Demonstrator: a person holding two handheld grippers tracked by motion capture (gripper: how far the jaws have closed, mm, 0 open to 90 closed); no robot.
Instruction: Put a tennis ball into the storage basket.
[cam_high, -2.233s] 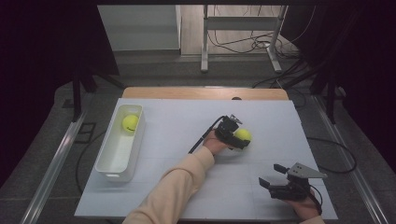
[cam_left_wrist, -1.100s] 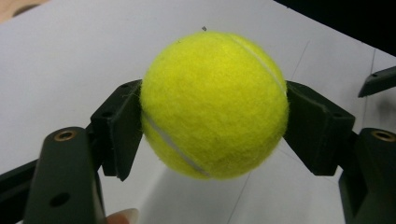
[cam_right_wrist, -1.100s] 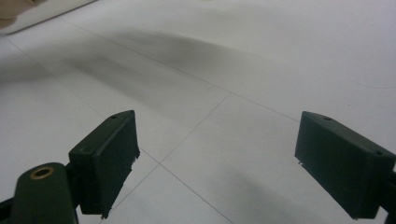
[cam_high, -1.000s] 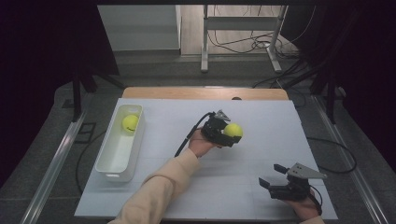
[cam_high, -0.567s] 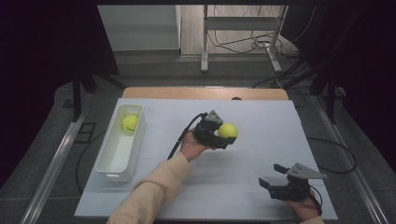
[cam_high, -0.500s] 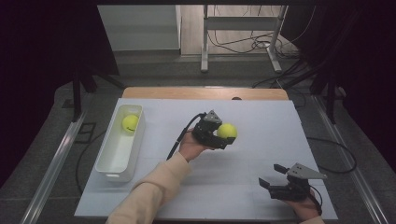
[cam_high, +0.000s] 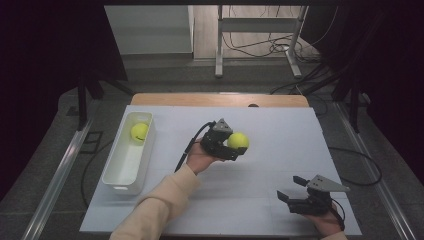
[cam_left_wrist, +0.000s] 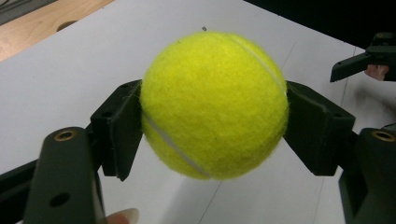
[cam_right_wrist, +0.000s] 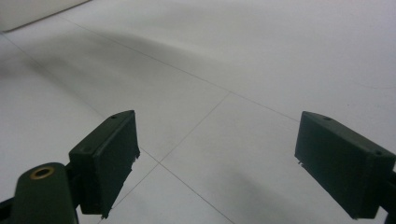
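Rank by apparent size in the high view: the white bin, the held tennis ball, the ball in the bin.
1. White bin, clearly largest.
2. Held tennis ball and ball in the bin: near alike; the held one sits raised, nearer the camera, so unranked.

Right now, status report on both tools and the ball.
Left tool shut on tennis ball, lifted above table. Right tool open, idle. White bin holds second ball. Path unobstructed.

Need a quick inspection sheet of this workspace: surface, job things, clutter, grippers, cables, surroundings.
Surface: white tabletop, faint grid lines.
Job's things: one tennis ball gripped; second tennis ball lies in the white bin at left.
Clutter: nothing seen.
Grippers: left gripper shut on tennis ball, held mid-table; right gripper open, near the front right edge.
Cables: black cable trails from left gripper.
Surroundings: metal stand and floor wires behind the table; dark sides.
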